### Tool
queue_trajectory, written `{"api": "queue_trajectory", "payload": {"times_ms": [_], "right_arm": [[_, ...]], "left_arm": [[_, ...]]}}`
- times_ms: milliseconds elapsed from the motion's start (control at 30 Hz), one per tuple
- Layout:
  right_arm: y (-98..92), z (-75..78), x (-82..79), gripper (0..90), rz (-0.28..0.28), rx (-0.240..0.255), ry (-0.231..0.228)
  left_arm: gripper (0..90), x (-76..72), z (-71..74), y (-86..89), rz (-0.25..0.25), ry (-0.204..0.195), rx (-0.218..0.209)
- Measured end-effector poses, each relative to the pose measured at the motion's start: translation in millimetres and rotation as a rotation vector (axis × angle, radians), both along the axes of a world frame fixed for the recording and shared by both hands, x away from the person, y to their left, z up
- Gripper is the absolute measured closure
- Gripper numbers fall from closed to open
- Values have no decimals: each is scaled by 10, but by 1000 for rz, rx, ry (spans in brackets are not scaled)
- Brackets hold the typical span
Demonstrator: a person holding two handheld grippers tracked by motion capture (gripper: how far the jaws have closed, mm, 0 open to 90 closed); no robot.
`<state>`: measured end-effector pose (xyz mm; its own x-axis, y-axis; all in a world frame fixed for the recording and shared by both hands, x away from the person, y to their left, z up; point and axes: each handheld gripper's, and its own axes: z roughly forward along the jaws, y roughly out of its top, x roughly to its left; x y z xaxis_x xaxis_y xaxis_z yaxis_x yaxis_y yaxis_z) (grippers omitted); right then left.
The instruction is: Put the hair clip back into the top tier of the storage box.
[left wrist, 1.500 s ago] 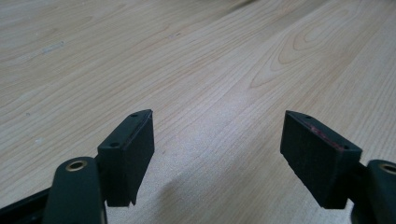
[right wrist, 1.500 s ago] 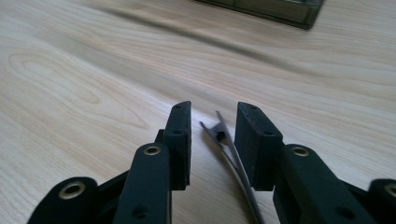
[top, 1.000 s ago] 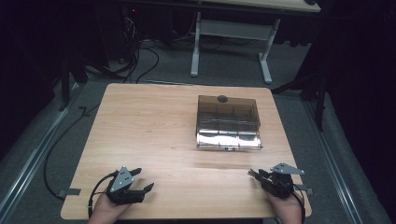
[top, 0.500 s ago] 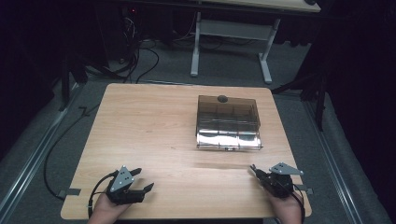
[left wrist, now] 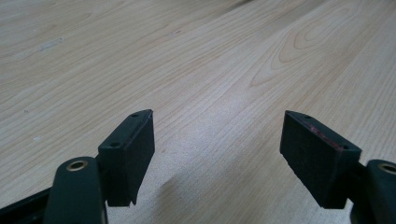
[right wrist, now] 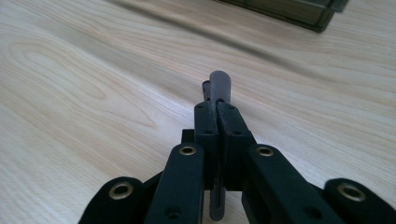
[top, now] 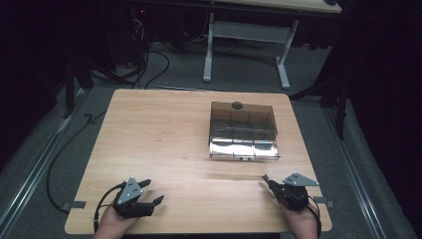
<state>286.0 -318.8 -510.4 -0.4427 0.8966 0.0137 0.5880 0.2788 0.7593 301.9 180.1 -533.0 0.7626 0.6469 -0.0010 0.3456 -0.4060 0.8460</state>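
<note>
Right gripper view: the right tool [right wrist: 217, 109] is clamped on a thin dark rod [right wrist: 219, 82], which could pivot or slip loose. The left tool [left wrist: 217, 140] stands apart, empty.

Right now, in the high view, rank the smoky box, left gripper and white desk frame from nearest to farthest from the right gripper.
1. Smoky box, just ahead of the right gripper, which is shut on a dark peg.
2. Left gripper, across the table's near edge.
3. White desk frame, on the floor beyond the table.
</note>
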Motion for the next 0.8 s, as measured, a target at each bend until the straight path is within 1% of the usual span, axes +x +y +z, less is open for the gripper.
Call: {"api": "queue_trajectory", "payload": {"times_ms": [100, 200, 233, 267, 300, 400, 467, 567, 600, 667, 767, 800], "right_arm": [[111, 50, -15, 879, 44, 25, -9], [270, 54, 6, 879, 97, 48, -2], [270, 54, 6, 879, 97, 48, -2], [390, 34, 40, 879, 134, 48, 10], [448, 22, 58, 879, 149, 53, 20], [604, -18, 109, 879, 189, 41, 33], [690, -49, 140, 878, 210, 36, 52], [751, -95, 175, 877, 217, 26, 67], [762, -111, 184, 876, 214, 14, 73], [761, -127, 199, 875, 213, 27, 60], [757, -131, 204, 867, 204, 30, 58], [753, -137, 201, 845, 199, 35, 54]], "left_arm": [[269, 3, -1, -4, 3, 3, 2], [270, 5, -1, -6, 5, 4, 5], [270, 5, -1, -6, 5, 4, 5], [270, 5, -1, -6, 5, 4, 6], [270, 5, -1, -6, 5, 4, 6], [271, 6, -2, -4, 7, 4, 2], [271, 6, -1, -1, 7, 3, 2], [270, 6, -1, -1, 6, 4, 1], [271, 7, -2, -1, 6, 5, 0], [271, 7, -1, 0, 5, 5, 0], [271, 7, -2, -1, 4, 6, 1], [271, 8, -2, -1, 4, 6, 1]]}}
